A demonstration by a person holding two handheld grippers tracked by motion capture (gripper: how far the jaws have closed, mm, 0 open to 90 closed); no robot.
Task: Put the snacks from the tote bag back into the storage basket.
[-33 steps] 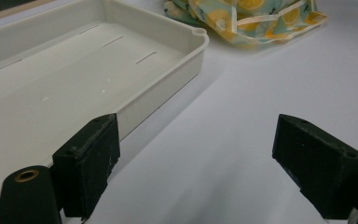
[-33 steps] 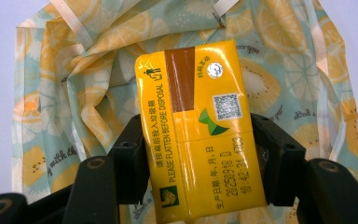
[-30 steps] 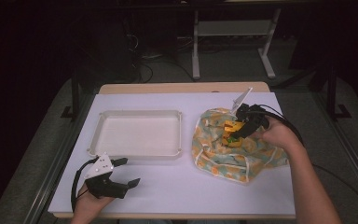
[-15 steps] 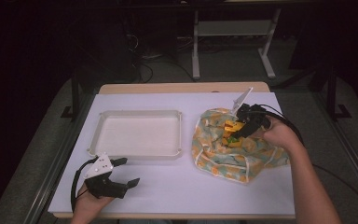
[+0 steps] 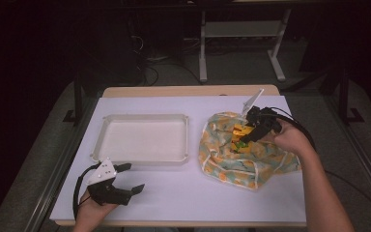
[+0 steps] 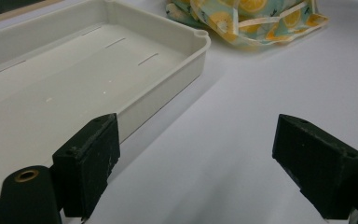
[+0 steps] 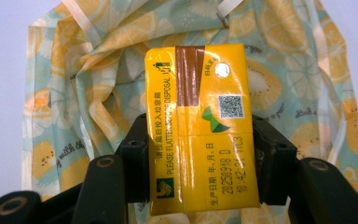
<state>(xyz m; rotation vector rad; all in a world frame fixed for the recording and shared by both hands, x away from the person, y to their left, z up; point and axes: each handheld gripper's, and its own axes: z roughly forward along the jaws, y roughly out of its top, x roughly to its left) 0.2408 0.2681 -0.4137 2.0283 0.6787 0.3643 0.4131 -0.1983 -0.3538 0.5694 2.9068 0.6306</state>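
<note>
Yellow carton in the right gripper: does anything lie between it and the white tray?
Nothing visible does. The right gripper is clamped on the yellow carton above the lemon-print cloth bag. Between the bag and the white tray lies only bare table. The left gripper sits open in front of the tray, off that path.

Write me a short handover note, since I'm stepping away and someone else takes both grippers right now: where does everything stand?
Right gripper: jaws shut on the yellow drink carton, held over the lemon-print cloth bag at the right of the table.
Left gripper: jaws open, holding nothing, resting on the table near the front corner of the white tray.
Done: the carton is gripped. The high view does not settle whether it is fully lifted off the cloth.
Left: probably carry the carton across and set it in the tray, which holds nothing so far.
</note>
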